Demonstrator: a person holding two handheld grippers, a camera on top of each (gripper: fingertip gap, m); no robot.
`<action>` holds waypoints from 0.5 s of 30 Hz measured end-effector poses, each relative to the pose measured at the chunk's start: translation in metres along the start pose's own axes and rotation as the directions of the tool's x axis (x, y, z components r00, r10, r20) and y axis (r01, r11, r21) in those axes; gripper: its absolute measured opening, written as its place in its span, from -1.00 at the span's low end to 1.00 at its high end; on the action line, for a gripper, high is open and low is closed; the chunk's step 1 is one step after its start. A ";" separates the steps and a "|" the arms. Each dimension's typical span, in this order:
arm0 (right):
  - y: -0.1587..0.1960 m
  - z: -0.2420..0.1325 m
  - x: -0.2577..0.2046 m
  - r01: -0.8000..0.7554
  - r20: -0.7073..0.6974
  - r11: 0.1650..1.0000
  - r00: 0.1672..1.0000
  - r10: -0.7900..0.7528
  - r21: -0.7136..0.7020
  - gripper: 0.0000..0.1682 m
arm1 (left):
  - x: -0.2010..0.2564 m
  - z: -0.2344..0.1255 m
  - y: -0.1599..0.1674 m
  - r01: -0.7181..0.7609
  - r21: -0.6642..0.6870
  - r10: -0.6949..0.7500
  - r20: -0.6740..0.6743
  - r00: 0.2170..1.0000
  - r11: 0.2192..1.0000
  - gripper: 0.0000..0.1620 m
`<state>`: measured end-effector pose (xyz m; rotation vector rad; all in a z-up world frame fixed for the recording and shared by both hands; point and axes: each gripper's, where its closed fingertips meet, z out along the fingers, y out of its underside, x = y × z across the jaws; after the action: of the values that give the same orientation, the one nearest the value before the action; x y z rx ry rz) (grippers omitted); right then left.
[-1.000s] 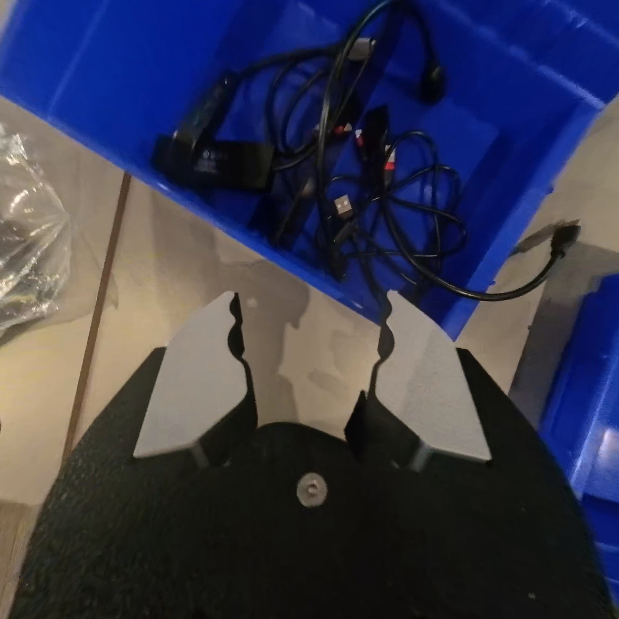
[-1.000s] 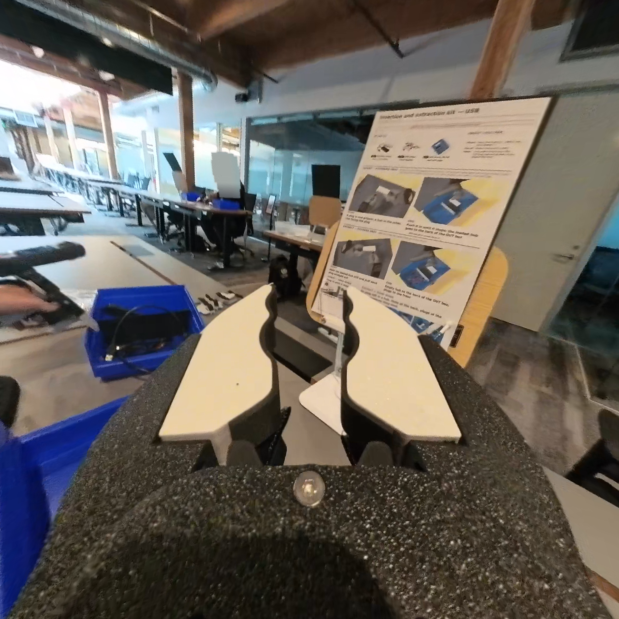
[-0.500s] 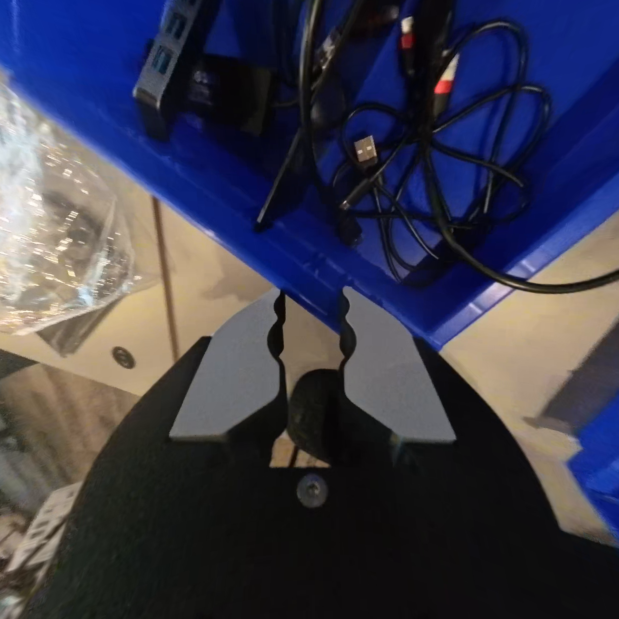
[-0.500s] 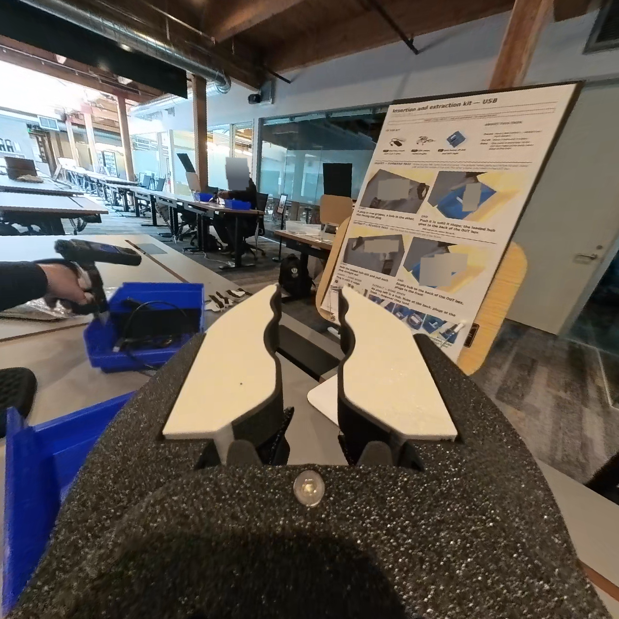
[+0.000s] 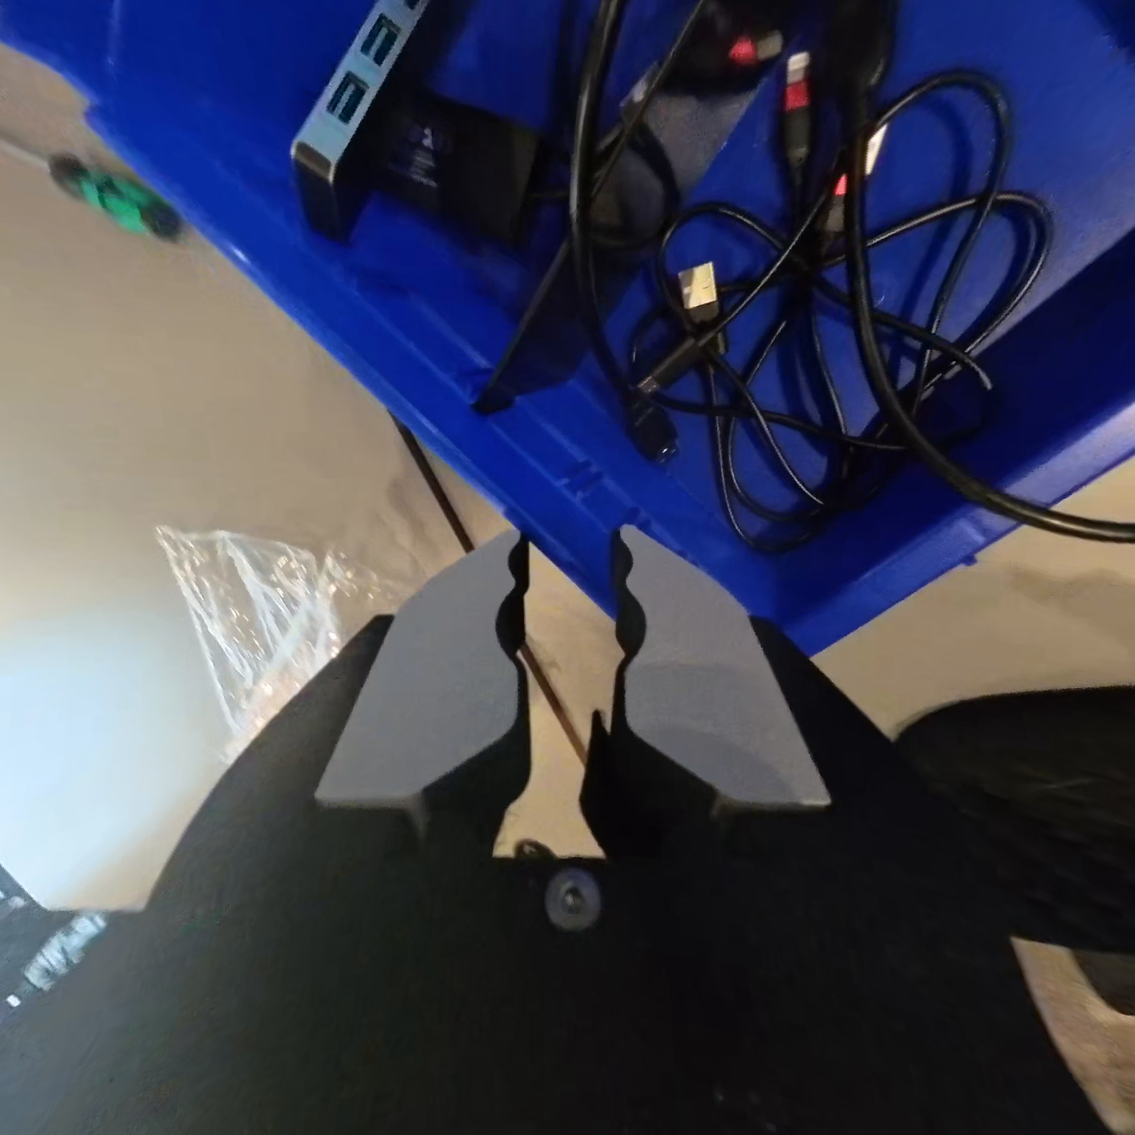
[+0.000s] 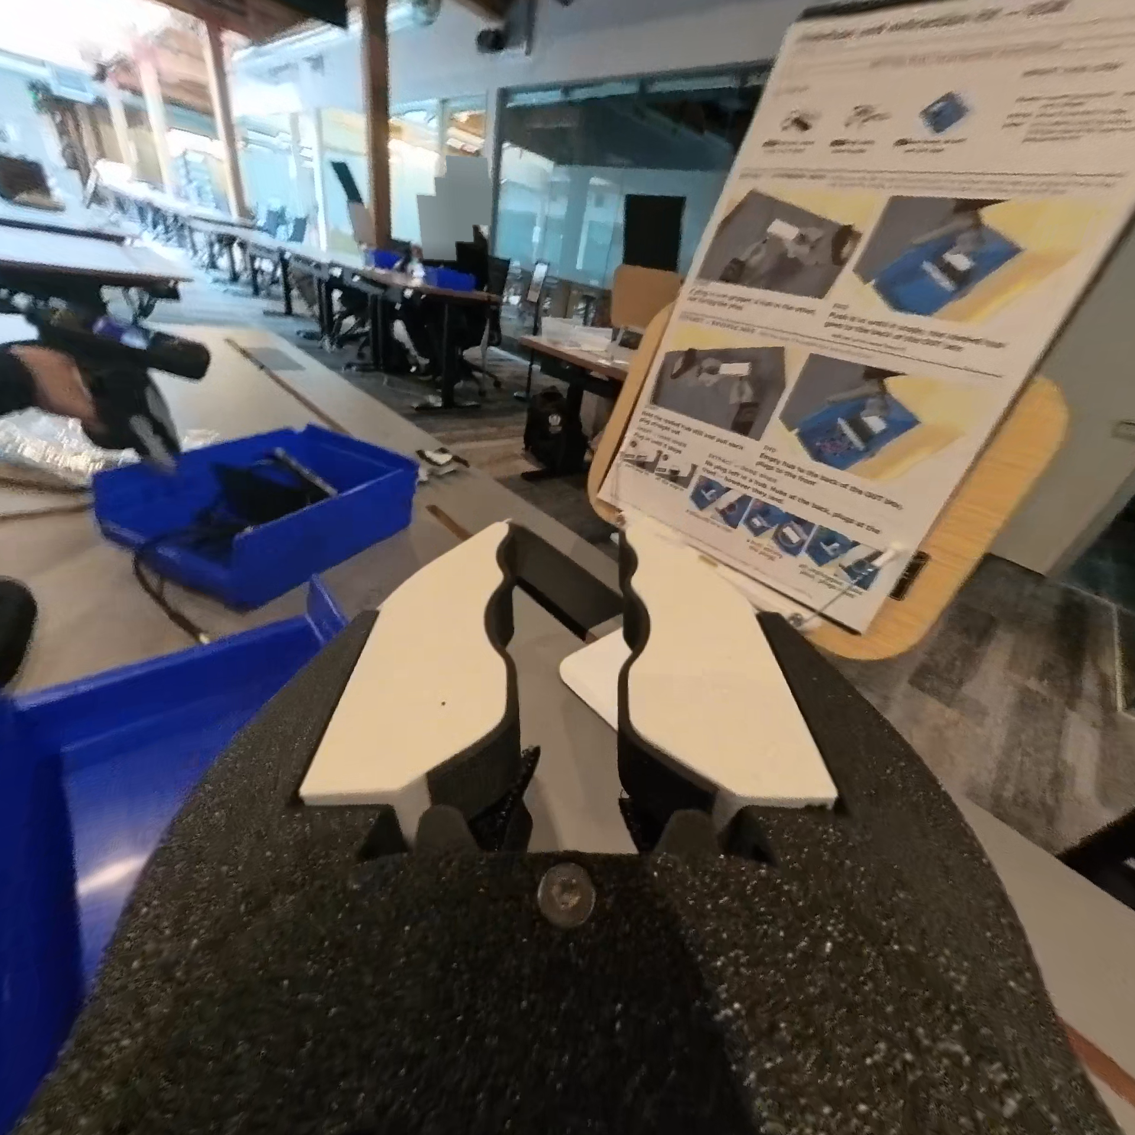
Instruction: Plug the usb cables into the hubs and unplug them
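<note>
**Two grippers empty, nothing plugged yet**

Two grippers are in view and neither holds anything. The left gripper [image 5: 566,546] hovers at the near rim of a blue bin [image 5: 565,454] on the table [image 5: 184,430], its fingers a narrow gap apart with only table and bin edge between them. Inside the bin lie the task's things: a grey hub [image 5: 344,117] with blue ports leaning against a black box [image 5: 454,166], and beside them a tangle of black cables [image 5: 860,344]. One silver USB plug [image 5: 697,292] lies face up in the tangle, free of any port. Red-collared plugs [image 5: 795,98] lie farther back, also loose. One thick cable runs out over the bin's right edge.

The right gripper [image 6: 565,540] is well away from that bin, raised and pointing across the room toward an instruction board [image 6: 860,307]. Its fingers are narrowly parted and empty. A second blue bin [image 6: 123,737] sits just beside it at lower left; what it holds cannot be seen. The far bin [image 6: 258,510] and the left gripper at its edge show at the left of this view.

By this evidence the task is at its very start. No plug appears seated in the visible hub ports, so both plugging and unplugging seem to remain. The likely first step is picking hub or plug from the bin.
</note>
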<state>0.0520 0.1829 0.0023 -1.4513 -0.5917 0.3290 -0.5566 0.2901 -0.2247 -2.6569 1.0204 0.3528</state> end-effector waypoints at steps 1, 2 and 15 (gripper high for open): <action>0.006 0.005 -0.004 0.020 0.022 0.999 1.000 -0.020 -0.027 -0.62 | -0.002 0.001 -0.003 -0.031 0.020 0.031 0.003 1.000 0.999 -0.69; 0.013 0.011 -0.009 0.047 0.052 0.997 0.998 -0.044 -0.054 -0.60 | -0.004 0.002 -0.006 -0.042 0.034 0.041 0.006 0.999 0.999 -0.69; 0.109 0.048 -0.040 0.228 0.261 0.855 0.959 -0.113 -0.465 -0.35 | 0.047 -0.067 -0.047 0.062 0.617 -0.182 0.134 0.974 0.785 -0.21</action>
<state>0.0071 0.2128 -0.1118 -1.8476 -1.0413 0.2068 -0.4827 0.2722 -0.1693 -2.0403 0.7327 0.1918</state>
